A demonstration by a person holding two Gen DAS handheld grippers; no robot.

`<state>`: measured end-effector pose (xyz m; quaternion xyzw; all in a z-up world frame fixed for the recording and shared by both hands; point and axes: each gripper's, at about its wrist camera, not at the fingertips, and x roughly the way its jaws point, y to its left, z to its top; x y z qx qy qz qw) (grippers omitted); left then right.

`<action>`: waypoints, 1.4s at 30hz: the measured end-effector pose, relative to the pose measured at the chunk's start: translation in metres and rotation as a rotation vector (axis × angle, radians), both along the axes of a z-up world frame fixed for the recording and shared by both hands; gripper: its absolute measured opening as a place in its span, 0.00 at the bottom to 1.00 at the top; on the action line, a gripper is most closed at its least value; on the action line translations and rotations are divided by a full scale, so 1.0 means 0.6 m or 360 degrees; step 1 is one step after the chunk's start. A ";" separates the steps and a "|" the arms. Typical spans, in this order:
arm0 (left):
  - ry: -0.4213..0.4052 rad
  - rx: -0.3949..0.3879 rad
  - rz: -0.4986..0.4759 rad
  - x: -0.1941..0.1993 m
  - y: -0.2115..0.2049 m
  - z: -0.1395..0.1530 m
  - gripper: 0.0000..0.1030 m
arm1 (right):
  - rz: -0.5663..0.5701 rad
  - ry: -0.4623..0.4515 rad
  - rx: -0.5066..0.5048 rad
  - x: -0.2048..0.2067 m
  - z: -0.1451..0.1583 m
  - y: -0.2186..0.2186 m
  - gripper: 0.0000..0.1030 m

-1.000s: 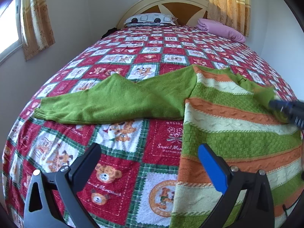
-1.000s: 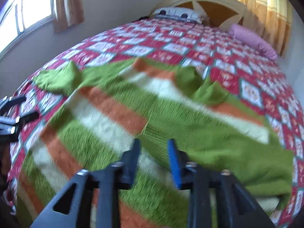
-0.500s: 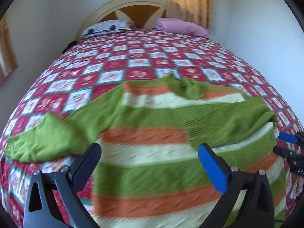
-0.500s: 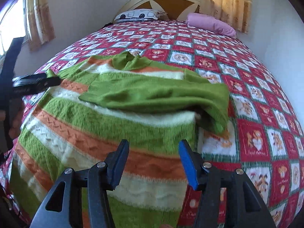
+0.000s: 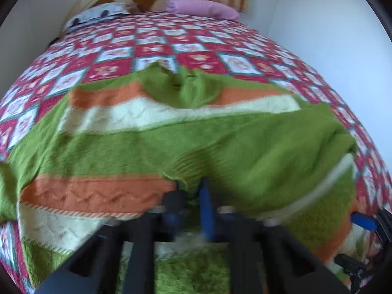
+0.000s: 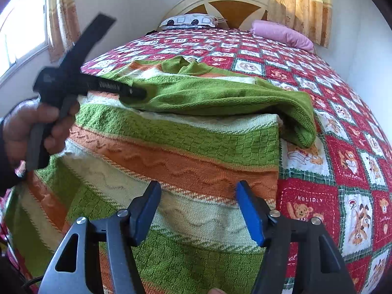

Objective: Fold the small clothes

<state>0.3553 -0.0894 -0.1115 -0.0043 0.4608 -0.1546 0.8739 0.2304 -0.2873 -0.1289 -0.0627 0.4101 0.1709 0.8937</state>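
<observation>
A: Starting nearest, with the right gripper (image 6: pixel 198 208). Spreading how wide?

B: Gaping fully, clutching nothing. Hovering just above the cream and orange bands at the lower part of the striped sweater (image 6: pixel 171 161), both blue pads (image 6: pixel 250 213) showing bare, whether brushing the knit or not being hard to tell.

A: And moving over to the left gripper (image 5: pixel 189 196)?

B: Blurring badly in its own view, but closing to a narrow slit and pinching the ribbed cuff (image 5: pixel 182 171) of the green sleeve (image 6: pixel 220 95). Seeing the same from the right wrist: black tip pressing into the sleeve's end, with the hand (image 6: pixel 29 127) squeezing the handle.

A: Lying which way, that sleeve?

B: Running crosswise over the chest, folding in from the right shoulder, cuff pointing toward the left side.

A: And the sweater itself?

B: Spreading flat on the red patchwork bedspread (image 6: pixel 318 196), long axis running away from both cameras, stripes crossing it, green collar (image 6: pixel 186 66) bunching up at the far end and pointing toward the headboard (image 6: pixel 220 5).

A: Going farther back?

B: Resting by the headboard, a patterned pillow (image 6: pixel 191 20) and a pink pillow (image 6: pixel 281 34), well apart from the sweater.
</observation>
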 end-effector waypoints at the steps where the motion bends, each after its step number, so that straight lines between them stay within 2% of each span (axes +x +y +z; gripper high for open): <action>1: -0.0024 0.0004 0.0000 -0.004 -0.001 0.007 0.08 | 0.0005 -0.0009 -0.0010 -0.001 -0.002 0.001 0.64; 8: -0.0292 -0.0066 0.0001 -0.047 0.038 0.132 0.08 | 0.0004 -0.0041 -0.0040 -0.007 -0.008 0.006 0.65; 11: -0.0368 -0.0121 0.0052 -0.049 0.068 0.171 0.08 | 0.0000 -0.0043 -0.0039 -0.008 -0.009 0.005 0.65; 14: -0.0418 -0.0128 0.0113 -0.047 0.092 0.184 0.08 | -0.0006 -0.0044 -0.0041 -0.008 -0.010 0.004 0.65; 18: -0.0397 -0.0126 0.0211 -0.030 0.126 0.159 0.08 | -0.0007 -0.0025 -0.0019 -0.009 -0.003 0.000 0.65; 21: -0.0322 -0.0121 0.0243 -0.020 0.139 0.125 0.08 | -0.0115 -0.0055 0.0145 -0.002 0.035 -0.038 0.65; 24: -0.0262 -0.0153 0.0256 -0.014 0.146 0.102 0.08 | -0.0349 -0.0058 0.0039 0.045 0.055 -0.066 0.65; 28: -0.0245 -0.0197 0.0271 -0.008 0.149 0.094 0.08 | -0.0436 0.0044 -0.0099 0.139 0.023 -0.062 0.65; 31: -0.0250 -0.0238 0.0275 -0.009 0.151 0.099 0.08 | -0.0601 -0.0019 -0.0068 0.173 0.018 -0.090 0.65; 33: -0.0262 -0.0250 0.0272 -0.015 0.154 0.102 0.08 | -0.0676 0.0022 0.0024 0.177 0.010 -0.117 0.51; 34: -0.0264 -0.0255 0.0275 -0.017 0.157 0.101 0.08 | -0.0651 0.0033 0.0045 0.172 0.006 -0.120 0.32; 35: -0.0260 -0.0263 0.0277 -0.018 0.161 0.099 0.08 | -0.0596 0.0028 0.0051 0.160 0.003 -0.115 0.17; 37: -0.0229 -0.0270 0.0280 -0.013 0.167 0.084 0.08 | -0.0491 -0.0005 -0.0044 0.132 -0.004 -0.097 0.04; 38: -0.0215 -0.0242 0.0295 -0.008 0.169 0.074 0.08 | -0.0466 -0.0017 -0.0108 0.123 -0.008 -0.092 0.04; 42: -0.0113 -0.0180 0.0353 0.016 0.176 0.024 0.08 | -0.0422 -0.0005 -0.0143 0.116 0.000 -0.103 0.04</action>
